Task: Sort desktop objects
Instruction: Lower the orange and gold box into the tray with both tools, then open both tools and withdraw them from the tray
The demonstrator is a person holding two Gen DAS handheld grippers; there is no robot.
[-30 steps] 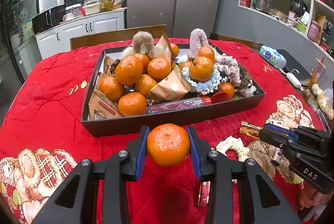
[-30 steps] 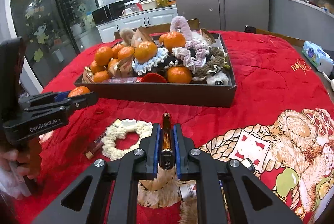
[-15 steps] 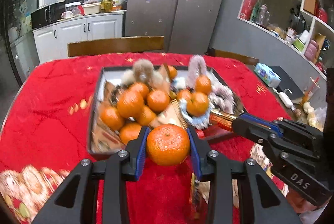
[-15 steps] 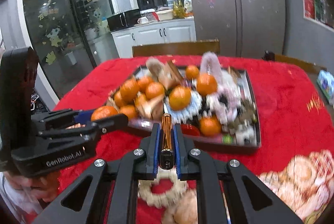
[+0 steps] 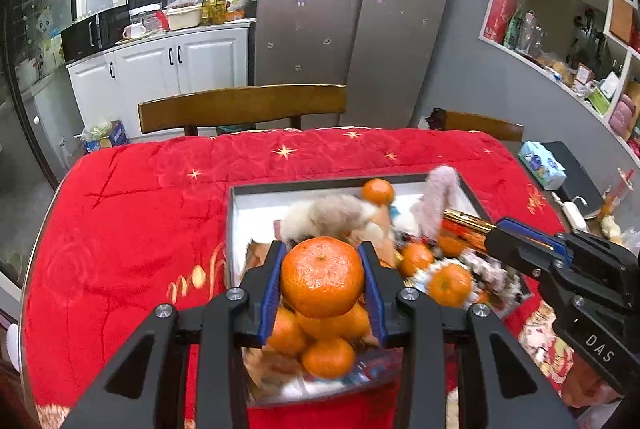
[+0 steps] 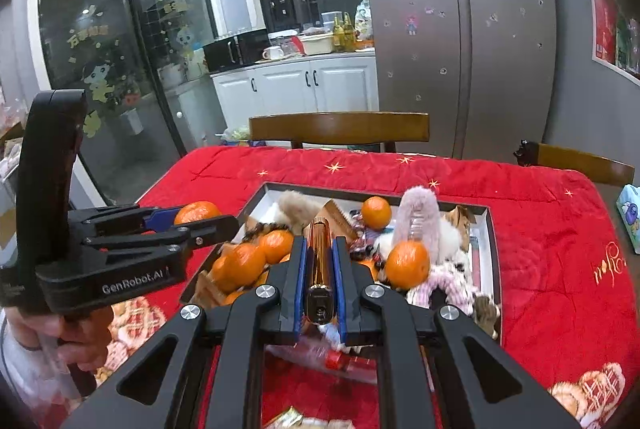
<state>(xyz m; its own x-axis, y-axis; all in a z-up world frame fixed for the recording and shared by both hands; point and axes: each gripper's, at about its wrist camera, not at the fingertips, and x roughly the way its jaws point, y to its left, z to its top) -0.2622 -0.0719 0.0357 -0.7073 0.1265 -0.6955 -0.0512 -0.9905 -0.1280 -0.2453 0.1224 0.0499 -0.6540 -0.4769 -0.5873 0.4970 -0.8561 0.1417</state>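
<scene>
— Listing item one: what does the left gripper (image 5: 322,279) hold?
— One mandarin (image 5: 322,276), clamped between both blue pads, above the near left part of the tray (image 5: 231,229).
— Item two, the right gripper (image 6: 320,271)?
— Closed on a gold tube (image 6: 319,261), lengthwise between its fingers, over the tray's near edge.
— Tray contents?
— Loose mandarins (image 6: 407,264), fluffy hair ties (image 6: 418,213), paper packets. Tray sits on the red tablecloth (image 5: 132,213).

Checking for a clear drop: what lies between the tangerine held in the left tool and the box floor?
Not bare: in the left wrist view, piled tangerines lie directly under the held tangerine, inside the box.
</scene>
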